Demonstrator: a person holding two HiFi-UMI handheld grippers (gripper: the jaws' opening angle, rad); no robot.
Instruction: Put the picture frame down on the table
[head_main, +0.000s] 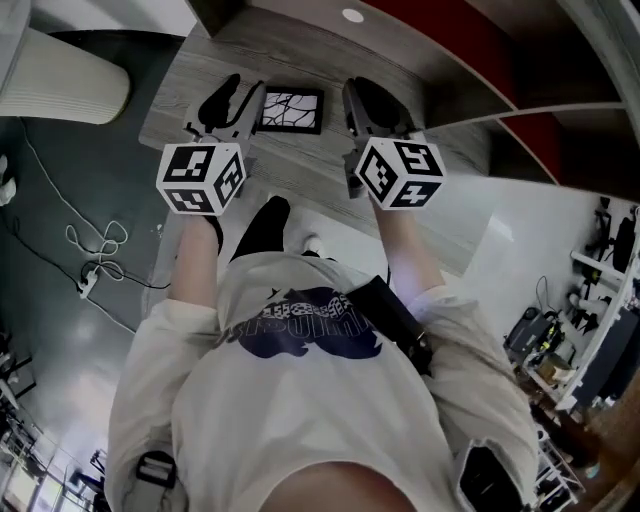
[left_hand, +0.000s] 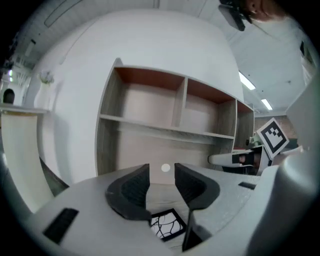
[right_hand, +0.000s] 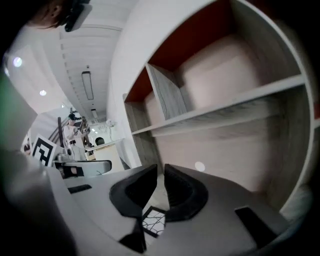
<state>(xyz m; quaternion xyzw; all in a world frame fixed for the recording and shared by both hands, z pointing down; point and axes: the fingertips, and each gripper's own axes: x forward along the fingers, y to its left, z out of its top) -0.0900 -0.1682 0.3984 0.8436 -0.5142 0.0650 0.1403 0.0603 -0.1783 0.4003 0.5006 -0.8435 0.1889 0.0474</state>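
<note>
Picture frame (head_main: 291, 110) lies flat on the grey wood table (head_main: 300, 55), its black border and white branch pattern facing up, so the putting-down looks done. The table runs up to an open shelf unit (left_hand: 175, 110) at 12 o'clock, which leaves the frame a bare patch of board to rest on.

The left gripper (head_main: 238, 105) sits just beside the frame at its 9 o'clock, jaws spread with nothing between them. The right gripper (head_main: 368, 108) is at its 3 o'clock, jaws narrowly apart and also empty. Flanking it this way suggests both let go sideways. A small white disc (head_main: 352, 15) lies at the frame's 1 o'clock.
</note>
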